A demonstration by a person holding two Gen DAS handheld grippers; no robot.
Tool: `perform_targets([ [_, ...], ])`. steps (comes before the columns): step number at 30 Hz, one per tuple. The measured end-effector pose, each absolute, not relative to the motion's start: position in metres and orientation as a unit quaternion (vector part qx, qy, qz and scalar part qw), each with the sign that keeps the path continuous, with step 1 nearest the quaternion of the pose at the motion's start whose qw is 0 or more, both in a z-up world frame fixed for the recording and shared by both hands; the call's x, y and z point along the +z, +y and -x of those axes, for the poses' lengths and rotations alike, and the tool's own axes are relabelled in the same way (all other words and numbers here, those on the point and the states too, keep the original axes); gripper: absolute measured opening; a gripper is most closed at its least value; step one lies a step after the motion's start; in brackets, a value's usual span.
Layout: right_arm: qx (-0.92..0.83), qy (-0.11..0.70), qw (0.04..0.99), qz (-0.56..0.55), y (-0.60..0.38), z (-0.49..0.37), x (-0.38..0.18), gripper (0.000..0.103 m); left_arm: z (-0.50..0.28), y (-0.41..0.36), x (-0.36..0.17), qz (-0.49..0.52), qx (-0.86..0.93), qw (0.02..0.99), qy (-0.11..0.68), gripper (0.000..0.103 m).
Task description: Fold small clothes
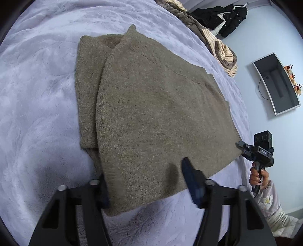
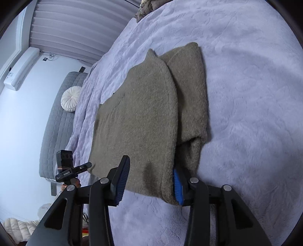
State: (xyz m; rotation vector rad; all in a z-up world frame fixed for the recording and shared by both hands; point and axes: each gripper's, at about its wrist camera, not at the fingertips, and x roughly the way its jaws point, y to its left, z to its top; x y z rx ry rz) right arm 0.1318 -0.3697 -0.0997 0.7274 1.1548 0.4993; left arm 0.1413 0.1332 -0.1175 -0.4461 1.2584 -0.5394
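An olive-brown knit sweater (image 1: 151,104) (image 2: 142,113) lies flat on a lavender fleece blanket (image 1: 37,94) (image 2: 255,94), with one side folded in over its back. My left gripper (image 1: 144,174) straddles the near hem corner. One finger is hidden under the cloth and the other finger (image 1: 191,181) rests on top, with flat fabric spanning a wide gap. My right gripper (image 2: 151,164) (image 1: 239,146) sits at the opposite hem corner. Its blue pad (image 2: 178,187) lies against the folded edge and the other finger stands on the cloth. The left gripper (image 2: 85,166) also shows far left.
A heap of brown and striped clothes (image 1: 217,43) and a black jacket (image 1: 227,17) lie past the bed's far right edge. A grey open case (image 1: 276,83) sits on the floor. A grey quilted headboard (image 2: 56,123) with a round white cushion (image 2: 70,101) stands left. A hand (image 1: 257,176) holds the right gripper's handle.
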Motion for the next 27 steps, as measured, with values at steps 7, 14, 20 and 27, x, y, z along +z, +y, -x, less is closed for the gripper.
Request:
perform_targets([
  [7,0.335,0.469,0.755,-0.312,-0.358,-0.123,-0.051,0.006,-0.115,0.141,-0.082,0.210,-0.290,0.766,0.535,0.005],
  [14,0.218,0.550,0.745,-0.309,-0.394,-0.109,-0.119,0.005,-0.093,0.161,-0.142,0.245,-0.232,0.751,0.568,0.006],
  [20,0.198,0.539,0.766,-0.288,-0.393,-0.100,-0.107,0.005,-0.087,0.171,-0.112,0.202,-0.161,0.784,0.564,0.019],
  [27,0.144,0.479,0.817,-0.286,-0.402,-0.106,-0.064,0.012,-0.118,0.175,-0.059,0.151,-0.122,0.848,0.493,0.082],
])
